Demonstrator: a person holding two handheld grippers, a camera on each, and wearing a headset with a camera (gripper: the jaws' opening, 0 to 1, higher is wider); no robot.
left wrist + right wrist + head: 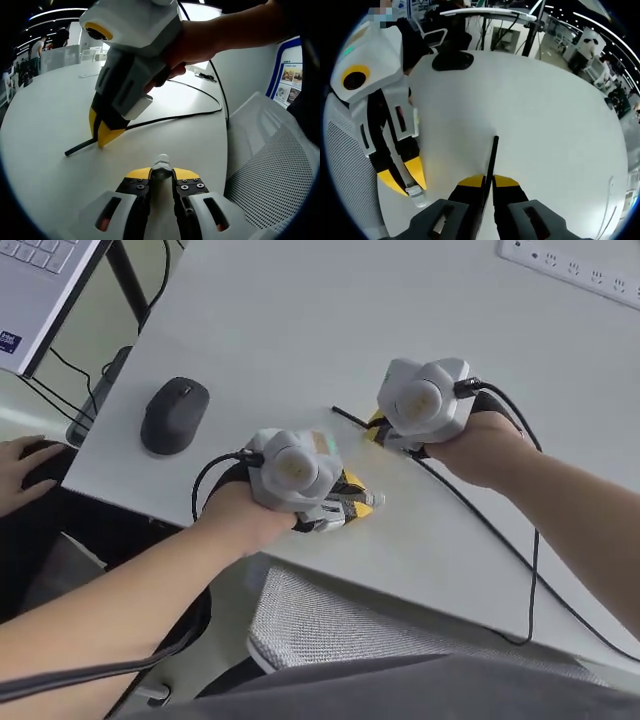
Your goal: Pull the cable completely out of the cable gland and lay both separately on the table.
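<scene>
Cable (172,118), thin and black, lies on the white table (45,110), free of the cable gland (161,163); the two are apart. Left gripper (161,175) sits at bottom centre of its own view, yellow-tipped jaws closed on the small pale gland, which pokes up between the tips. Cannot tell if the gland touches the table. Right gripper (103,134) is in the upper middle of that frame, held by a hand (200,40), jaws clamped on the cable near its end. A short stub sticks out past the tips toward lower left, and the rest runs off right in a loop.

Right gripper view: the same cable rises straight up from between the jaws at bottom centre, its end over bare table. The left gripper with the gland is at lower left.

Head view: both grippers are at centre frame, near each other but not touching, the left one by the table's front edge. Mouse (175,415) at left centre, laptop (35,280) upper left, power strip (570,265) upper right, mesh chair (330,625) at bottom.
</scene>
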